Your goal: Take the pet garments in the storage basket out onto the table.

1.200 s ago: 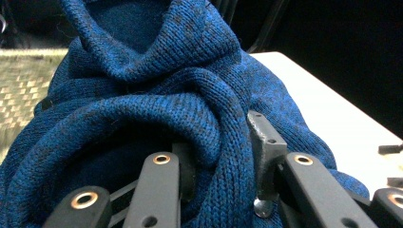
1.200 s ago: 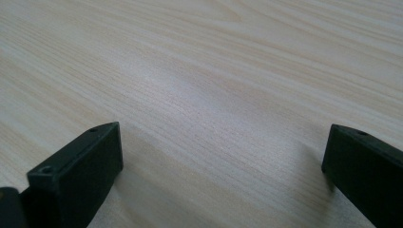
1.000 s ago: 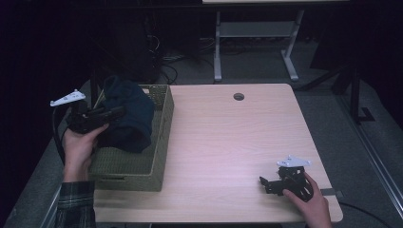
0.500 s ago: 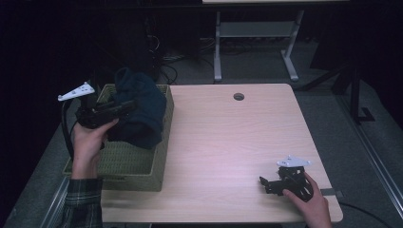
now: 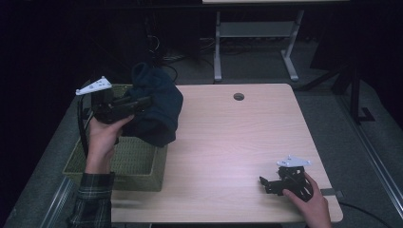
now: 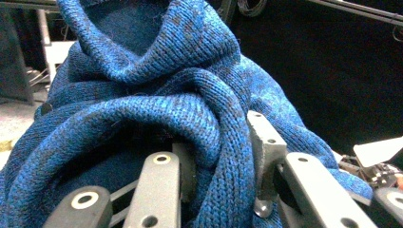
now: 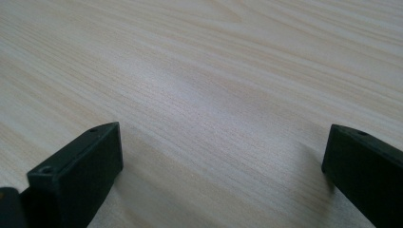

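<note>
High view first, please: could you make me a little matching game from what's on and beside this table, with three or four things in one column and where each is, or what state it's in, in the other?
Things:
1. blue sweater
2. basket
3. left gripper
4. right gripper

Places or states:
A. rests on the table near its right front corner, jaws wide apart
B. stands at the table's left edge
C. hangs lifted above the basket
D. clamped on a fold of knit

Pairs: 1-C, 2-B, 3-D, 4-A
</note>
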{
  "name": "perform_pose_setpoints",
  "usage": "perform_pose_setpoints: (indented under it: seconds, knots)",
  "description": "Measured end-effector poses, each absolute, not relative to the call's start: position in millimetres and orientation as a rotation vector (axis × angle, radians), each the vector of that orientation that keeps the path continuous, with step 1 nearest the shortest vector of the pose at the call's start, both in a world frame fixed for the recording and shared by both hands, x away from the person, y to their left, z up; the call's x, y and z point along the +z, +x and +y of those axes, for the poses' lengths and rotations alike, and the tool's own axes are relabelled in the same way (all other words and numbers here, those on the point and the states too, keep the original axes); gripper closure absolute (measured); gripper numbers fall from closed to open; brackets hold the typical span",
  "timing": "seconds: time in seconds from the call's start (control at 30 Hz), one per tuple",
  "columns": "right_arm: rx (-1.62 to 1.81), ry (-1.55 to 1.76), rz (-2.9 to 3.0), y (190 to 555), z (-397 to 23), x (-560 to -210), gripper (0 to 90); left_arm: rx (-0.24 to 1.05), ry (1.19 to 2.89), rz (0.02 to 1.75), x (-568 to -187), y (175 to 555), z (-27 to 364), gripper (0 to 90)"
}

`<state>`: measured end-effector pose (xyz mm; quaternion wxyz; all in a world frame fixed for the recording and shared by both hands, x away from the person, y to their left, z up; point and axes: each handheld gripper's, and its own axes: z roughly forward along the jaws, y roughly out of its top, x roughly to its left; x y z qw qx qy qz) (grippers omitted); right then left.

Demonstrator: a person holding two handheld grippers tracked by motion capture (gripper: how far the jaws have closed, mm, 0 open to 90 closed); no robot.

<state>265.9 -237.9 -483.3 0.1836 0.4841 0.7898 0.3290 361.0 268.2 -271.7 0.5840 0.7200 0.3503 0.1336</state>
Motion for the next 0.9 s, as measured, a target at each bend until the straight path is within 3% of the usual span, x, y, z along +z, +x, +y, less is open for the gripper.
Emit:
perform_pose_setpoints:
  seconds: [0.9]
  knots:
    - [0.93, 1.372, 2.226, 266, -238, -483, 0.0, 0.238, 1.745, 0.691, -272, 397, 166, 68.8]
